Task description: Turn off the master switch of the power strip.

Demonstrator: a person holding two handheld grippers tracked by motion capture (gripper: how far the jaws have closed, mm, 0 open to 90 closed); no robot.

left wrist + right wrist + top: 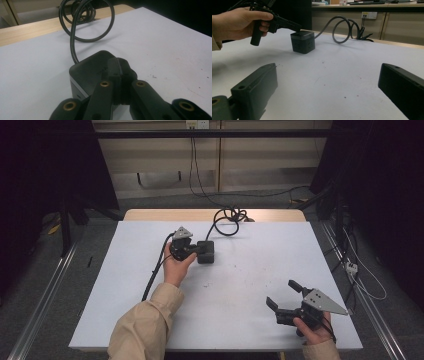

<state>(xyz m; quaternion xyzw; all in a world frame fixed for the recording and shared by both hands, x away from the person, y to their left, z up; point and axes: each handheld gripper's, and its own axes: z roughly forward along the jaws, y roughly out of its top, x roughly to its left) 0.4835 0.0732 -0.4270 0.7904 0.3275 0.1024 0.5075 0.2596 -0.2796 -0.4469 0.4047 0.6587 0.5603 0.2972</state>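
A socket cube (205, 252) sits on the tabletop (250, 270), left of centre toward the far side. Its cord (227, 220) runs back to a coil at the far edge. The left gripper (196, 251) rests its closed fingers (117, 72) on the cube's top. The right gripper (283, 296) lies well apart, near the front right corner.

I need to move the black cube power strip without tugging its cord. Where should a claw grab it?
Grip the cube power strip across its two flat upright side walls, coming down from above. The cord leaves the far side, so approach from the near side. The open right claw looks wide enough.
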